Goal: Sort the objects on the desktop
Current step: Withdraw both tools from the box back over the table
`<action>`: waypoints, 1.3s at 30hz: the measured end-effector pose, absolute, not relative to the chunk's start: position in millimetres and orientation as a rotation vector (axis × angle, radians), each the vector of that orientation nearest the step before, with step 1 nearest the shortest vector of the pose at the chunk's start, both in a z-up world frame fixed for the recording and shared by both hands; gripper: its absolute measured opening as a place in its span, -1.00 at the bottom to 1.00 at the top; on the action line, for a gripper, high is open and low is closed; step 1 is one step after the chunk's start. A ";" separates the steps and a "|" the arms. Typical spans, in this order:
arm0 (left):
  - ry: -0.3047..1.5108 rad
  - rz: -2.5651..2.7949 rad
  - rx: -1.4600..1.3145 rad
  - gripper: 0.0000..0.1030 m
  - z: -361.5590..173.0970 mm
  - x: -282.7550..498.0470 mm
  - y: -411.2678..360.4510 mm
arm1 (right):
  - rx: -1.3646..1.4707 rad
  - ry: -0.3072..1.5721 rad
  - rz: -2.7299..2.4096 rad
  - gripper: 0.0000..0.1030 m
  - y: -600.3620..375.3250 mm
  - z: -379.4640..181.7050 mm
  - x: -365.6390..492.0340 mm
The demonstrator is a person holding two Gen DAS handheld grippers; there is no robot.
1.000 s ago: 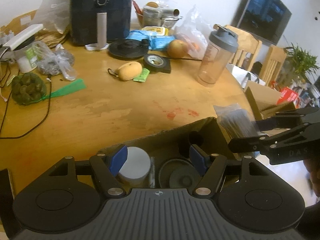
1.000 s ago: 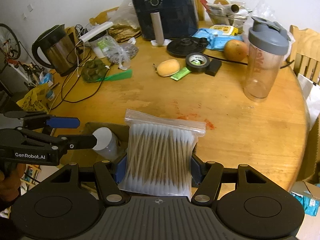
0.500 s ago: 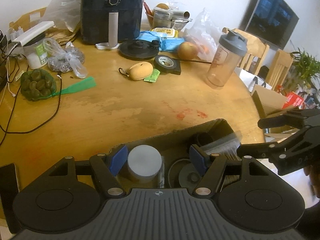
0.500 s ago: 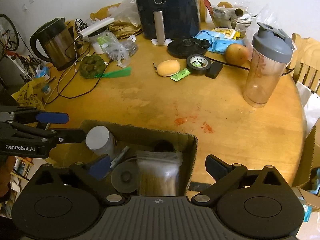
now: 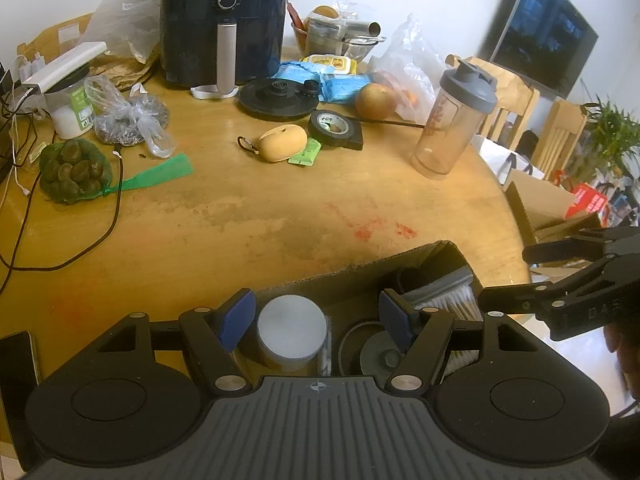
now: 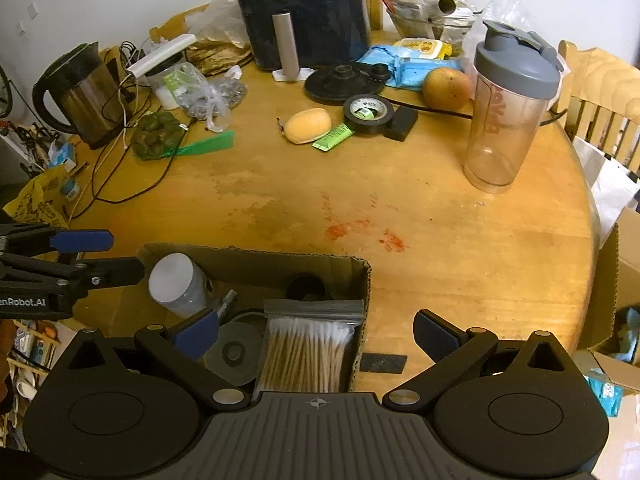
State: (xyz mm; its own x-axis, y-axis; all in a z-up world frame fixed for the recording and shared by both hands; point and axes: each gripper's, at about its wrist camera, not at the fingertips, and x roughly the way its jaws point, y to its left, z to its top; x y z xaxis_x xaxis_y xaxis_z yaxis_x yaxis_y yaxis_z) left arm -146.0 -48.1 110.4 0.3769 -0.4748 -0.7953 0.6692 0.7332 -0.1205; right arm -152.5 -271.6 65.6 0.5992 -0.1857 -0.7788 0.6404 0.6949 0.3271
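A brown cardboard box [image 6: 256,258] sits at the near edge of the round wooden table [image 6: 440,216]. In it lie a clear bag of cotton swabs [image 6: 308,350], a white-lidded jar [image 6: 176,284] and a round grey lid [image 6: 236,354]. My right gripper [image 6: 316,330] is open and empty, above the box's right end. My left gripper [image 5: 318,314] is open and empty over the box [image 5: 360,270], above the jar [image 5: 290,330]. The swab bag [image 5: 448,300] shows at the box's right end.
On the far table stand an air fryer [image 6: 304,12], a shaker bottle [image 6: 508,108], a kettle [image 6: 80,92], a tape roll [image 6: 368,114], a yellow case [image 6: 308,126], a round fruit [image 6: 446,88] and a net bag [image 6: 156,140]. A dark phone [image 5: 16,364] lies at the near left edge.
My right gripper carried the swab bag over the box, opened and let it go; the bag now lies in the box. Both grippers have drawn back slightly.
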 end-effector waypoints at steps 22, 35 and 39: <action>0.936 -0.696 0.217 0.32 113.0 -125.1 -43.3 | 0.600 0.813 -0.600 1.00 -313.7 60.9 -143.6; 0.936 -0.677 0.226 0.32 112.8 -100.3 -57.5 | 0.569 0.829 -0.581 1.00 -345.8 56.5 -126.4; 0.910 -0.687 0.262 0.32 115.6 -87.4 -68.5 | 0.565 0.833 -0.569 1.00 -353.2 56.0 -122.6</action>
State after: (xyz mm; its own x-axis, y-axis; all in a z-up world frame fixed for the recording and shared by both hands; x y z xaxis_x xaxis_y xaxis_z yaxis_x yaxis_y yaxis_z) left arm -87.4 -68.5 115.6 0.4208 -0.4341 -0.7965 0.6470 0.7591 -0.0719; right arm -122.6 -353.2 56.0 0.5453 -0.2397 -0.8032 0.6607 0.7127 0.2359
